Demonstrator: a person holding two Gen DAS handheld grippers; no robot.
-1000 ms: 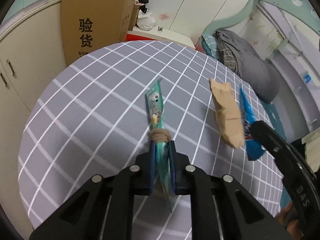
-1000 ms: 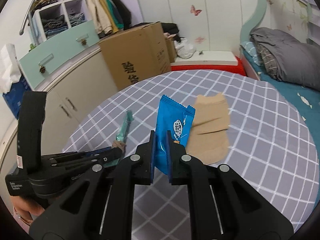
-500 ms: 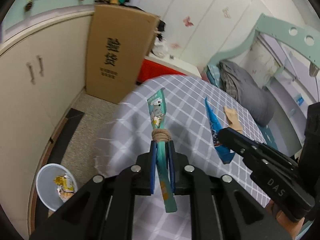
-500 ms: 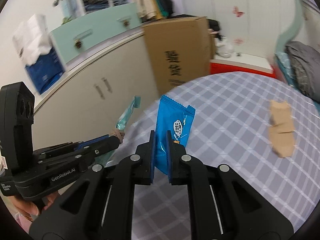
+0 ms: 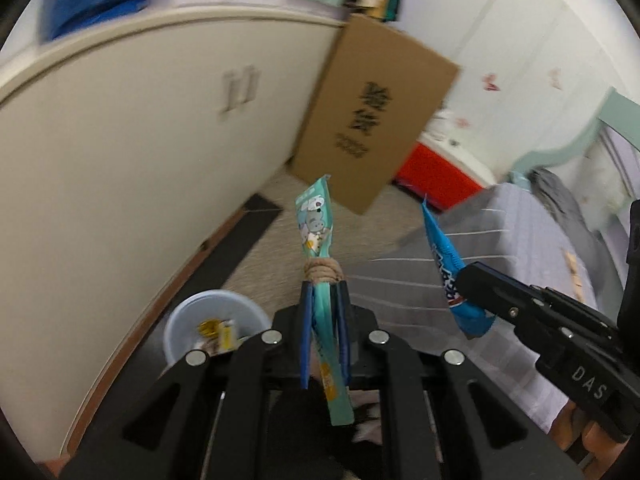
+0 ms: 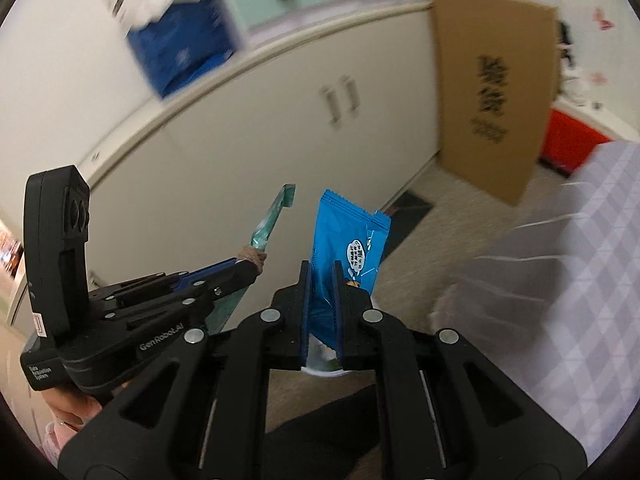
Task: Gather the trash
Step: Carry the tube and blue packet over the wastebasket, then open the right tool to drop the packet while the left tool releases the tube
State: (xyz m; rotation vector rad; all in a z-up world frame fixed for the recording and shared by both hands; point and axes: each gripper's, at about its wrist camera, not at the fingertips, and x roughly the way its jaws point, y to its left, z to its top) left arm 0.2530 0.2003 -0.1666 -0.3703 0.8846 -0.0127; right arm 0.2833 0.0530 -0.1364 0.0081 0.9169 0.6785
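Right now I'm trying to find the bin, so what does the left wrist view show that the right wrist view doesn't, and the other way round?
Only the left wrist view shows the pale blue bin on the floor, with scraps in it, and a tan piece lying on the checked tablecloth.

Only the right wrist view shows the blue wrapper's printed face and the left gripper's camera housing.

Both show the left gripper shut on the teal wrapper, the right gripper shut on the blue wrapper, the cardboard box and the cupboard doors.

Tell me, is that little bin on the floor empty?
Not empty. The pale blue bin already holds a few scraps, one gold and shiny; its lower part is hidden behind the left gripper.
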